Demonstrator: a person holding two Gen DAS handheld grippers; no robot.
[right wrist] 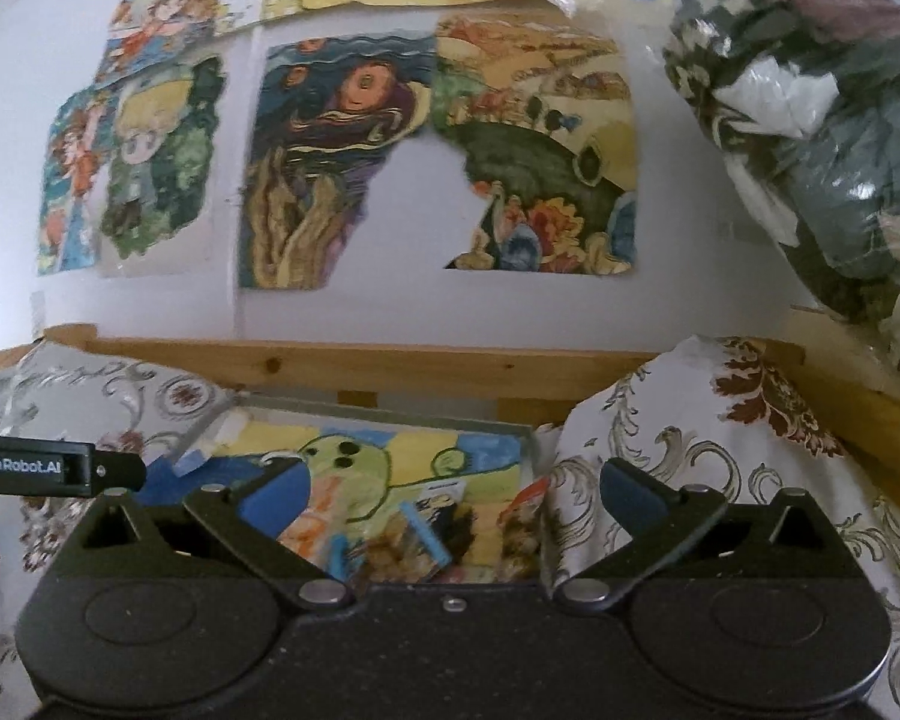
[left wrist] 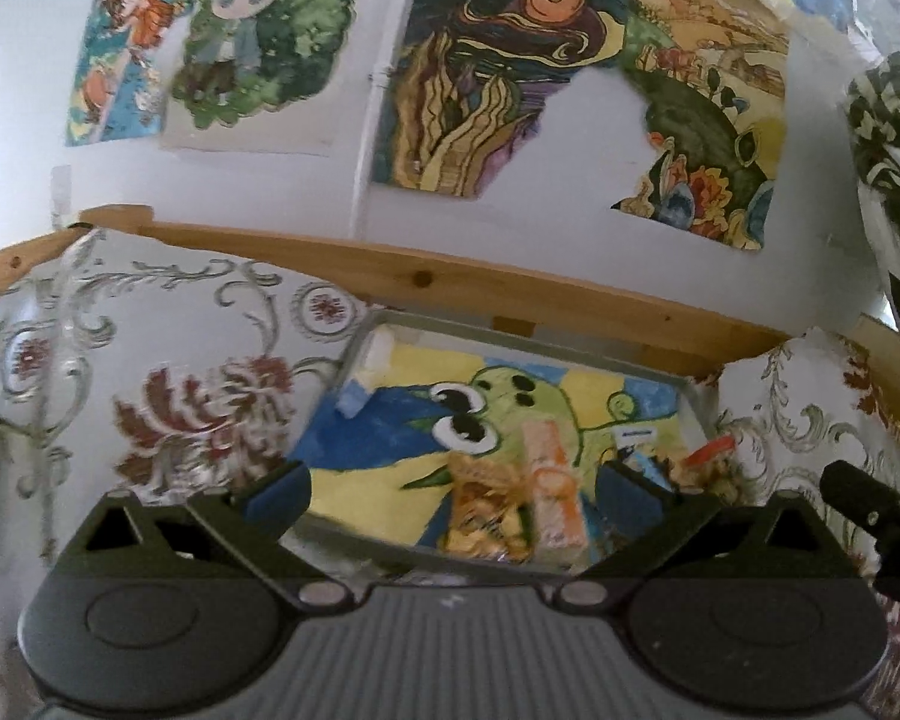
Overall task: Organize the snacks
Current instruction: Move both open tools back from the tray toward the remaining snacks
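A shallow grey tray (left wrist: 510, 333) lined with a painted cartoon picture lies on the patterned cloth. In the left wrist view, a golden crinkly snack packet (left wrist: 480, 516) and an orange-and-white snack bar (left wrist: 552, 492) rest at its near side, with more small packets (left wrist: 699, 462) at its right. My left gripper (left wrist: 456, 489) hovers open just before them, holding nothing. In the right wrist view the same tray (right wrist: 390, 411) shows several wrapped snacks (right wrist: 420, 534) in its near right part. My right gripper (right wrist: 456, 489) stands open above them, empty.
A floral cloth (left wrist: 150, 372) covers the surface and bunches up at the tray's right (right wrist: 690, 432). A wooden rail (left wrist: 450, 282) runs behind, below a white wall with paintings. A bulky plastic-wrapped bundle (right wrist: 822, 138) hangs at upper right. The other gripper's tip (right wrist: 60, 468) shows at left.
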